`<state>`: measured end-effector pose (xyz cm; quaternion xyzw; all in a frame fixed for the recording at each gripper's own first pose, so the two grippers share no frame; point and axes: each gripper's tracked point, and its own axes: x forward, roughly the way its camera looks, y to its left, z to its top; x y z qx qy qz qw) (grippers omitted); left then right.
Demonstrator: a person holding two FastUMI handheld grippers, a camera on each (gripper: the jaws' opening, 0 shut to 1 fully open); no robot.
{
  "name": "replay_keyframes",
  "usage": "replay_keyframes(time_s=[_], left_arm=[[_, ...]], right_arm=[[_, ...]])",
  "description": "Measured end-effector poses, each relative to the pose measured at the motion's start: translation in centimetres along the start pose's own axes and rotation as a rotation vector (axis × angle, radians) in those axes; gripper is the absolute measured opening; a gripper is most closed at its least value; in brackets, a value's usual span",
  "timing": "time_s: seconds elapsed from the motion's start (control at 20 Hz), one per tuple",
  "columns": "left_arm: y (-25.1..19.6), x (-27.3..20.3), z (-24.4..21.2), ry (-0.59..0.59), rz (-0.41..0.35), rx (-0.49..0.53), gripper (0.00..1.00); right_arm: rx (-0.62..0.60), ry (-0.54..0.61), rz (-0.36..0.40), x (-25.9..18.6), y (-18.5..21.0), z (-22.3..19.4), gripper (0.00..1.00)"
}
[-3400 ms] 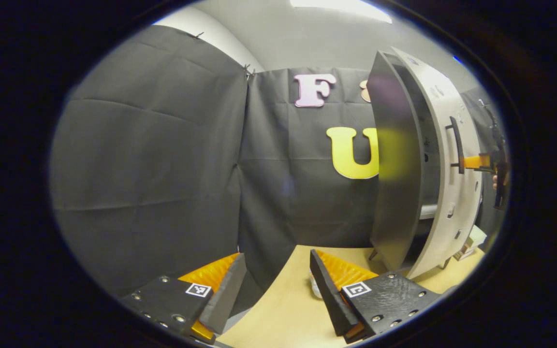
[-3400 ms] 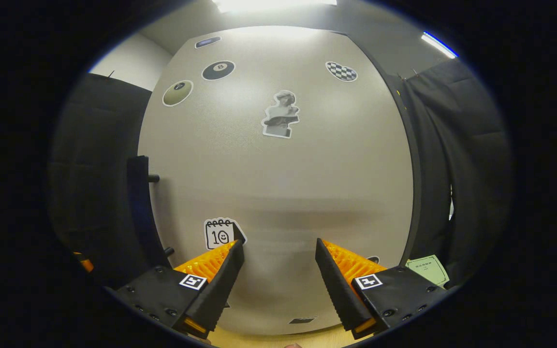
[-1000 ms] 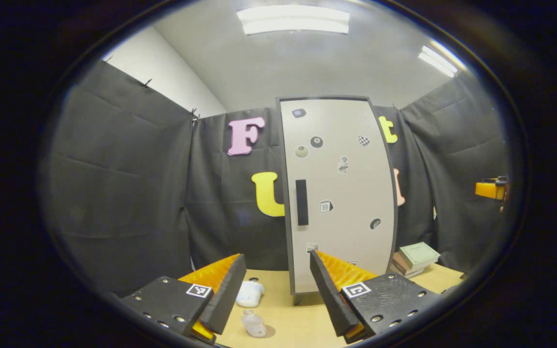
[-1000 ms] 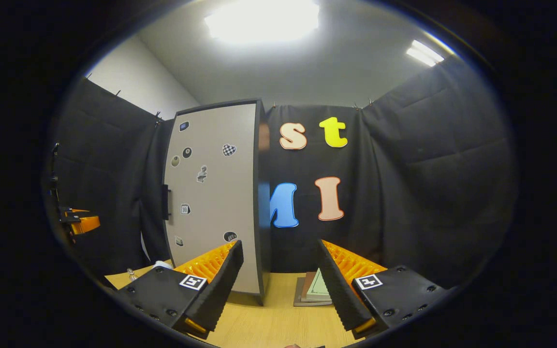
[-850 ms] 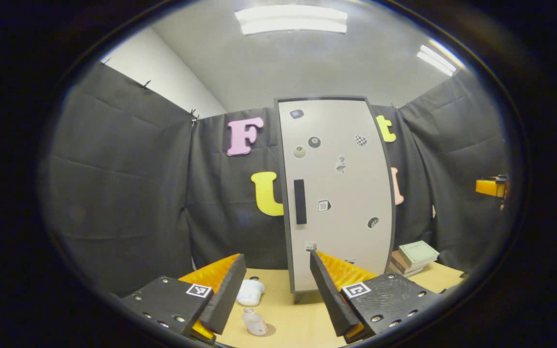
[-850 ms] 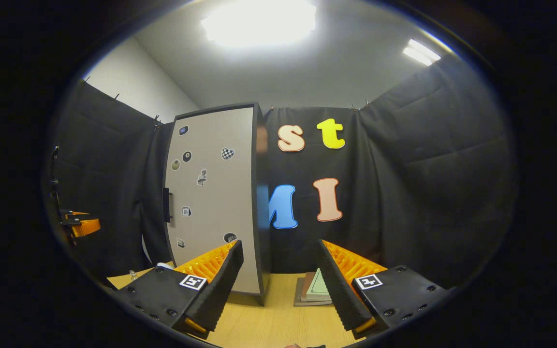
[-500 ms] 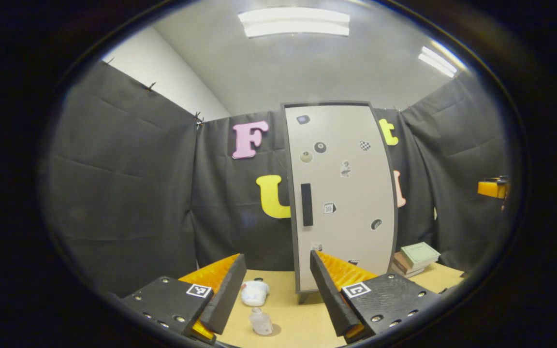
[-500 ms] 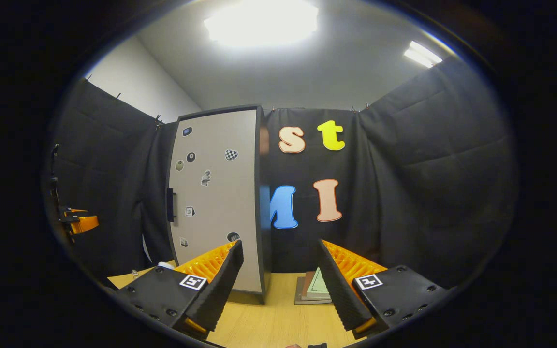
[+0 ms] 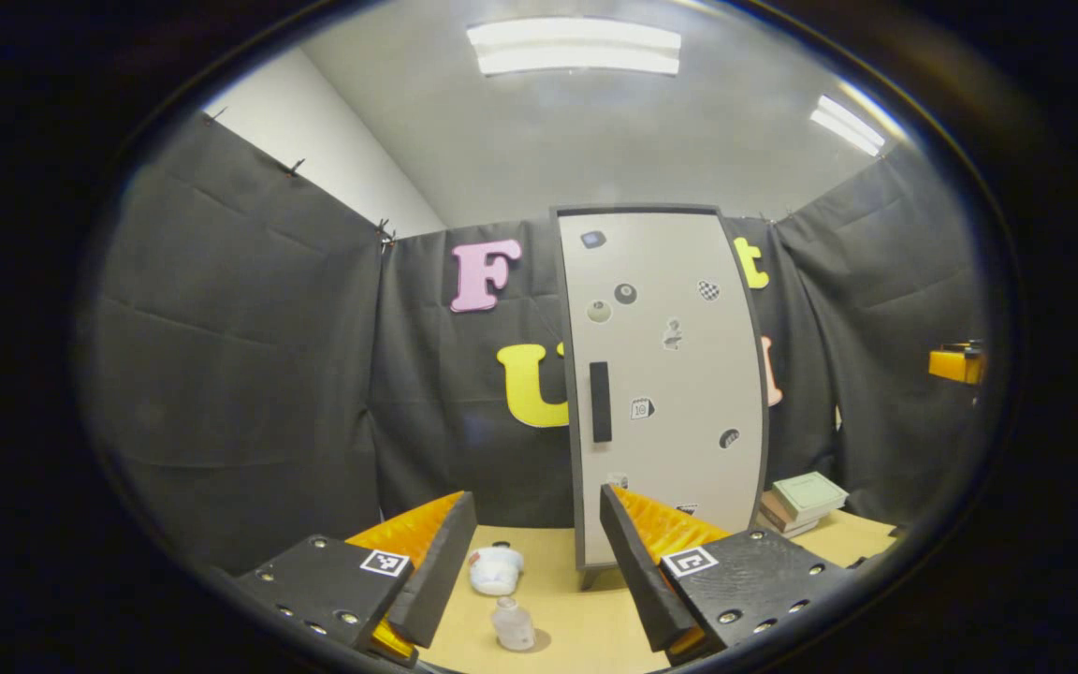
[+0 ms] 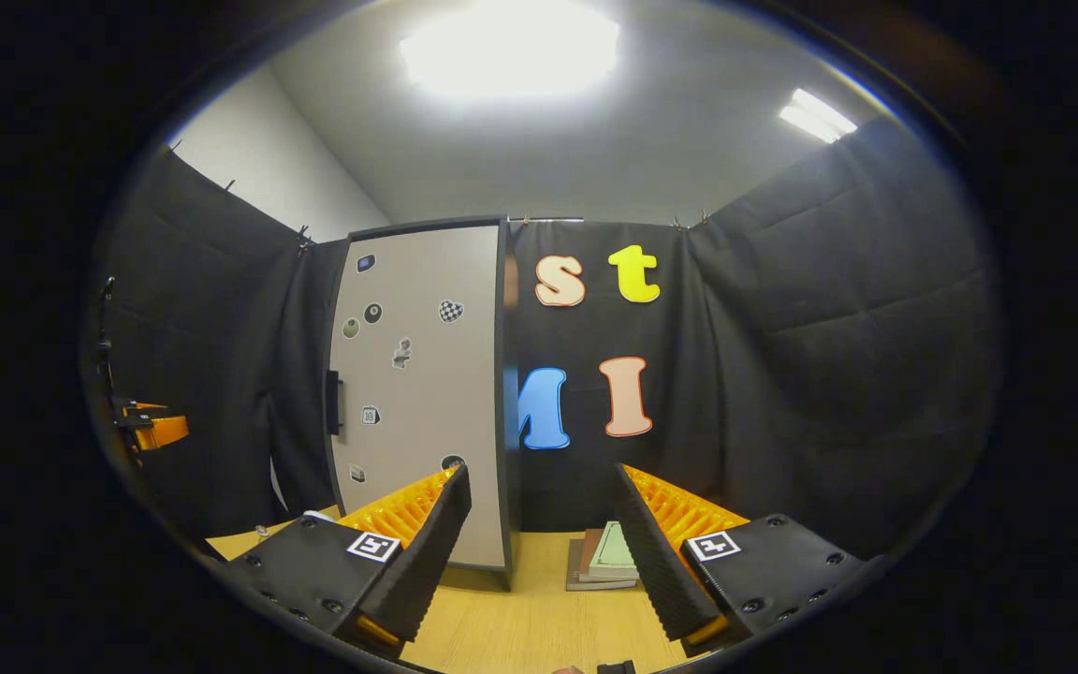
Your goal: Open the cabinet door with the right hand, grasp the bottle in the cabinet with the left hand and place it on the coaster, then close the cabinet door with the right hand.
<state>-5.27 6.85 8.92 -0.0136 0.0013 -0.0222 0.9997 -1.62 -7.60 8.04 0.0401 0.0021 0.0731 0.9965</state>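
In your left gripper view, the cabinet door point(image 9: 665, 384) is now shut, where seconds ago it stood ajar. Your left gripper point(image 9: 531, 562) hangs open and empty above the table point(image 9: 586, 632). The bottle point(image 9: 512, 624) stands upright on the coaster point(image 9: 539, 642), near a white cup point(image 9: 495, 569).

In your right gripper view, the right gripper point(image 10: 539, 541) has drawn back from the door, jaws apart, holding nothing; books point(image 10: 606, 562) lie beside the cabinet.

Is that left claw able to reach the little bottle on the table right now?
Probably yes. The bottle stands in the open on the table, just ahead of the left claw, whose jaws are open, with nothing between them.
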Motion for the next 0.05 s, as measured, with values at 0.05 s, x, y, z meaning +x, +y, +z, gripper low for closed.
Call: replay_keyframes(time_s=[0.05], left_arm=[[0.10,0.04,0.03,0.001,0.000,0.001,0.80]], right_arm=[[-0.003,0.001,-0.001,-0.08,0.13,-0.07,0.92]])
